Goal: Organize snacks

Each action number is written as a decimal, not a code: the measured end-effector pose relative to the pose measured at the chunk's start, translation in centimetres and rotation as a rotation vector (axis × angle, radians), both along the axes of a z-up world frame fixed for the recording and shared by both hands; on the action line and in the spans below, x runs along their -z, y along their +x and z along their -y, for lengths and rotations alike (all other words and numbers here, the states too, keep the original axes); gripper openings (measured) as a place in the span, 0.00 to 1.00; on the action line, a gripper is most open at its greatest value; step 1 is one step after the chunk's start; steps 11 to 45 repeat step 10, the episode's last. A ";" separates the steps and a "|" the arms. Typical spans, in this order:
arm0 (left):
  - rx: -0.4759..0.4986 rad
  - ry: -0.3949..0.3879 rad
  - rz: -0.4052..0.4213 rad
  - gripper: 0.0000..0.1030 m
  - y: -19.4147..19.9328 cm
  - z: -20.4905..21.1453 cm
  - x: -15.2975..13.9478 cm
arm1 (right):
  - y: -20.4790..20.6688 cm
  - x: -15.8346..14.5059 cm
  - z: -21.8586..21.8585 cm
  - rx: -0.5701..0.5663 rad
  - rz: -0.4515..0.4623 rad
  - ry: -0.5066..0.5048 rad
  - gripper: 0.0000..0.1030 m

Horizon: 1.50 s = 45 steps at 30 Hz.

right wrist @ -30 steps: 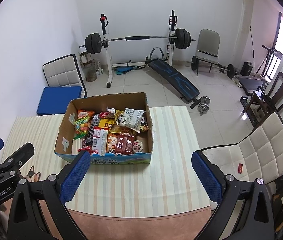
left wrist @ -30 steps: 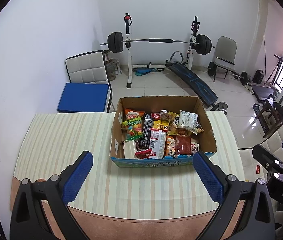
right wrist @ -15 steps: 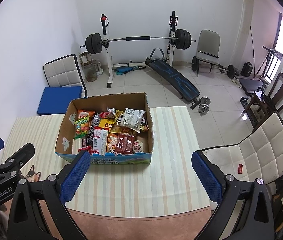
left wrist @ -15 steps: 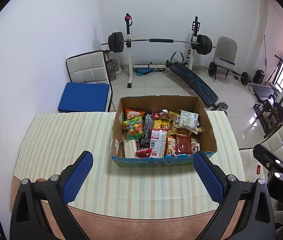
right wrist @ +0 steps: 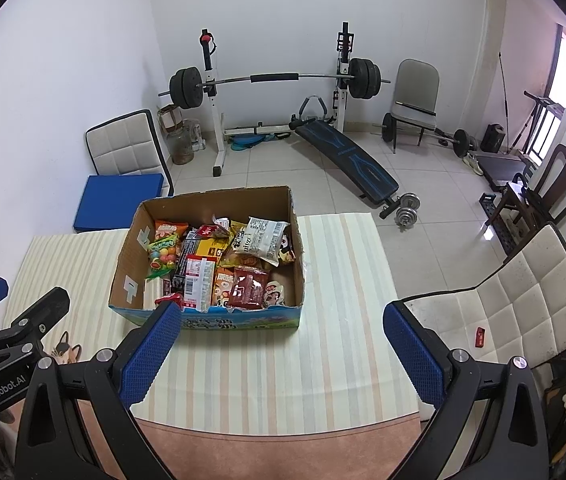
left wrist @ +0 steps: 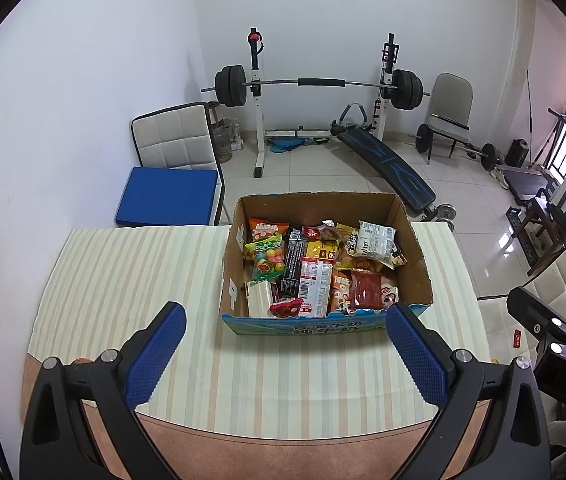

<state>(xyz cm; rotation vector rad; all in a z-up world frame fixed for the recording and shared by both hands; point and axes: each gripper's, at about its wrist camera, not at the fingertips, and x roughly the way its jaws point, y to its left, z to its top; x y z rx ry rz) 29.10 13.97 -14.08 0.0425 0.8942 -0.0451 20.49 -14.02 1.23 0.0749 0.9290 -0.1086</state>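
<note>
On the tabletop (left wrist: 131, 280), covered by a cream-and-tan striped cloth (right wrist: 343, 264), stands 1 open cardboard box (left wrist: 417, 264) with a blue printed front panel, set toward the far edge and nearer the right edge than the left. Snack packets (left wrist: 315, 268) fill the box in a loose layer; none lies on the cloth outside it. Largest among those on top are a white packet with black print (left wrist: 377, 238) at the far right of the box and a dark red packet (left wrist: 365, 290) near its front wall. Smaller items: a clear bag of coloured candy balls (left wrist: 267, 258) by the left wall, a pale block-shaped pack (left wrist: 259, 302) in the front left corner.

Left gripper (left wrist: 285, 342) (blue-padded fingers (left wrist: 155, 352)) hangs above the near edge with its jaws spread wide, gripping nothing. Right gripper (right wrist: 283, 340) hangs above the same edge, further right, jaws likewise spread and empty, its left finger (right wrist: 151, 350) overlapping the box front in the right wrist view. Neither touches the box.
</note>
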 end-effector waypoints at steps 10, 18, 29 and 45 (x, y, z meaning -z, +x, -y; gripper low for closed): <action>0.001 0.006 0.011 0.99 -0.2 0.0 -0.4 | 0.1 -0.2 -0.1 -0.006 -0.007 0.000 1.00; 0.001 0.006 0.011 0.99 -0.2 0.0 -0.4 | 0.1 -0.2 -0.1 -0.006 -0.007 0.000 1.00; 0.001 0.006 0.011 0.99 -0.2 0.0 -0.4 | 0.1 -0.2 -0.1 -0.006 -0.007 0.000 1.00; 0.001 0.006 0.011 0.99 -0.2 0.0 -0.4 | 0.1 -0.2 -0.1 -0.006 -0.007 0.000 1.00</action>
